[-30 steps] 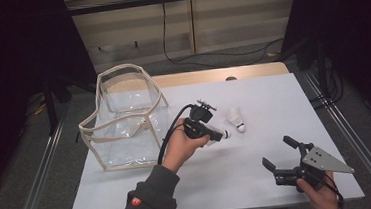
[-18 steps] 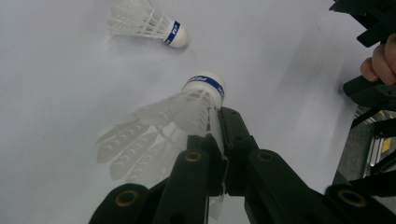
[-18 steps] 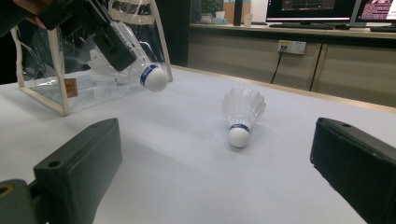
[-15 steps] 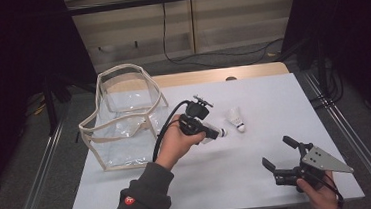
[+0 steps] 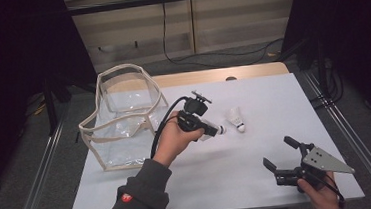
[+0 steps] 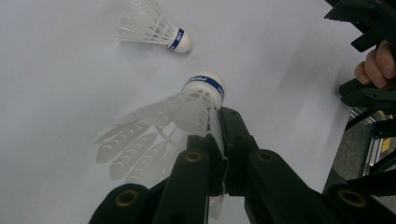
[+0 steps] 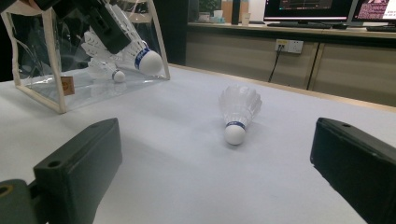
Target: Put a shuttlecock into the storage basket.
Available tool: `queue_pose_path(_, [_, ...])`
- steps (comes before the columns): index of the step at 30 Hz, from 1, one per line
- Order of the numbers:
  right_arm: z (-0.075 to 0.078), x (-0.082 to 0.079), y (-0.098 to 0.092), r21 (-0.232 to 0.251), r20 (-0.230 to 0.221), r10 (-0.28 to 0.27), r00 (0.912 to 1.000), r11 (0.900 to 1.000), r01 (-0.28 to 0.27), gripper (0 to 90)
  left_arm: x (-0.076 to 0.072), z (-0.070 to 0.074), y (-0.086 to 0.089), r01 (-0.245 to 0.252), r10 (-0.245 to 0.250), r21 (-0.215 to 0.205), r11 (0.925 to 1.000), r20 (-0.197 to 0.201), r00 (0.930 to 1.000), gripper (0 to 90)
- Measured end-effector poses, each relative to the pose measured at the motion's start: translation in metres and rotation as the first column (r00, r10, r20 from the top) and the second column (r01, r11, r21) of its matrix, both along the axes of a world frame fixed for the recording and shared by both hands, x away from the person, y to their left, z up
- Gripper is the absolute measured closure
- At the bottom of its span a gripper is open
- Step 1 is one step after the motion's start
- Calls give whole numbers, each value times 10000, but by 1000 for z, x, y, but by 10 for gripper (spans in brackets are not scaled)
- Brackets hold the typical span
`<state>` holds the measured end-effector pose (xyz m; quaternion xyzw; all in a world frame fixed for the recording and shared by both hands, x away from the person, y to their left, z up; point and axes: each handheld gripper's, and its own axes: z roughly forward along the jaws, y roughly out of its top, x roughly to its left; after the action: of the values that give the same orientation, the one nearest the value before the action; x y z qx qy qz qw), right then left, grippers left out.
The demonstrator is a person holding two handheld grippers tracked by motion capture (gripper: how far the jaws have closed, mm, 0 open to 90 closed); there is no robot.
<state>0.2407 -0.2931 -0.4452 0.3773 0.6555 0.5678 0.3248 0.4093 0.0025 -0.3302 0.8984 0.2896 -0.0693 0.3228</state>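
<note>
A shuttlecock [image 6: 196, 105] is clamped by its feathers in the left gripper [image 5: 210, 128], above mid-tabletop. Carrying to the clear bag [image 5: 124, 117] at the left edge seems next. The right gripper [image 5: 284, 157] is held agape.

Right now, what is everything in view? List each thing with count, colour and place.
Held shuttlecock: one, white with a blue band, clamped by its feathers in the left gripper.
Loose shuttlecock: one, white with a blue band, lying on the table to the right of the held one.
Shuttlecock in bag: one, white.
Bag: one, clear with beige trim, table's left side.
Table: one, white.
Left gripper: black, shut.
Right gripper: black, open, near the front right corner.
</note>
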Motion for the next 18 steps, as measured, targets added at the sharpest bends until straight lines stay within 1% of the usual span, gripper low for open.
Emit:
queue_pose_path(2, [0, 1, 0, 90, -1, -9, 10000, 10000, 9, 21, 0, 4, 2, -70, 70, 11, 10000, -4, 10000, 891])
queue_pose_path(6, [0, 3, 0, 90, -56, 21, 10000, 10000, -21, 21, -2, 7, 5, -47, 47, 101, 9999, 18, 10000, 891])
queue_pose_path(7, [0, 4, 1, 89, -1, 45, 10000, 10000, -45, 21, -3, 8, 6, -58, 58, 110, 9999, 13, 10000, 891])
queue_pose_path(9, [0, 3, 2, 6, -16, 108, 9999, 9999, -108, 21, -4, 10, 6, -31, 31, 78, 10000, 43, 10000, 891])
queue_pose_path(11, [1, 3, 3, 30, 15, 94, 10000, 10000, -94, 21, -4, 12, 7, -11, 11, 35, 10000, 36, 10000, 891])
queue_pose_path(15, [1, 4, 4, 41, 3, 55, 10000, 10000, -55, 21, -4, 17, 8, 8, -8, 84, 10000, 45, 10000, 891])
queue_pose_path(18, [1, 5, 4, 84, -5, 103, 9999, 9999, -103, 21, -4, 20, 9, -49, 49, -4, 10000, 82, 10000, 892])
